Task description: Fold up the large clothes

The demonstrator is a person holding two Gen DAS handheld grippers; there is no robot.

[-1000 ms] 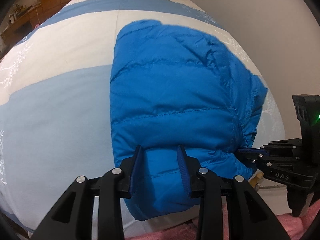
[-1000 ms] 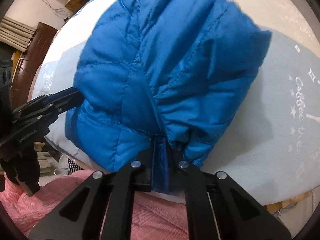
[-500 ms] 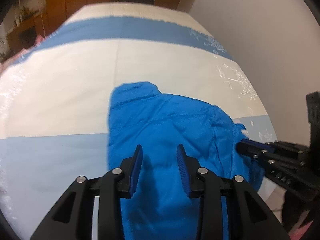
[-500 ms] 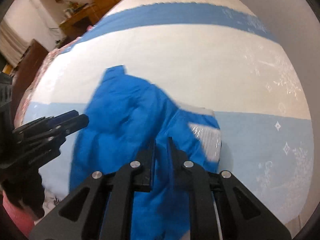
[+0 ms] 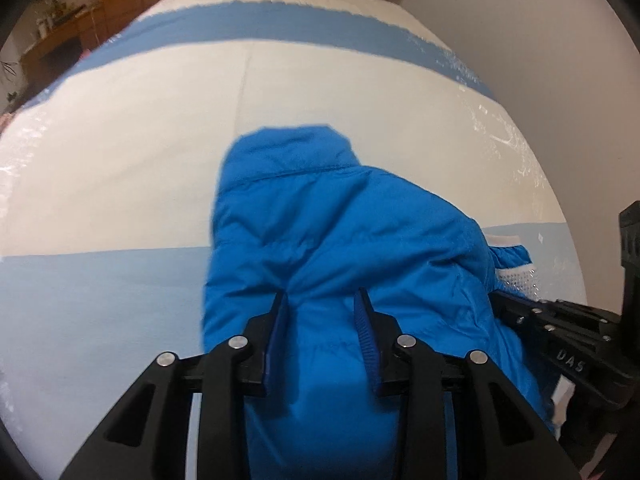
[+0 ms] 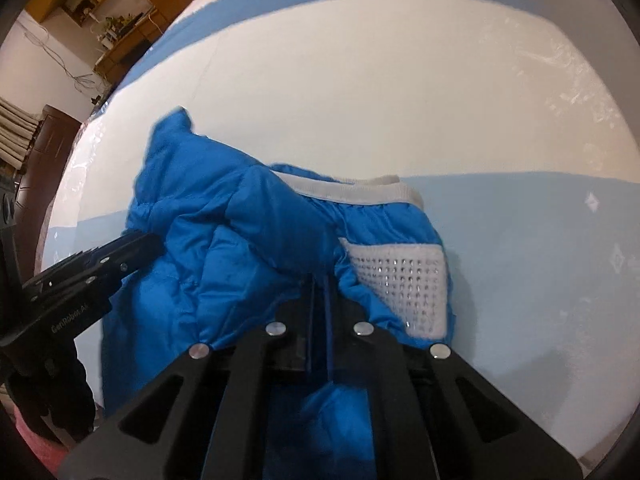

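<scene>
A bright blue puffer jacket (image 5: 320, 240) lies bunched on the bed, its near part draped toward me; it also shows in the right wrist view (image 6: 224, 248), with a white mesh lining patch (image 6: 400, 280) and a pale ribbed hem. My left gripper (image 5: 324, 300) holds a wide fold of the jacket between its fingers, which stand apart around the thick fabric. My right gripper (image 6: 318, 284) is shut tight on the jacket's right side. Each gripper shows at the edge of the other's view.
The bed (image 5: 120, 160) has a cream and blue striped cover (image 6: 520, 240). A plain wall (image 5: 540, 20) runs along its right side. Wooden furniture (image 6: 120, 8) stands at the far left. Pink fabric (image 6: 32, 440) lies by the near edge.
Both grippers have carried the jacket's near edge up and forward over the bed. The jacket, first flat and filling the view, now lies bunched farther out, with its lining showing.
</scene>
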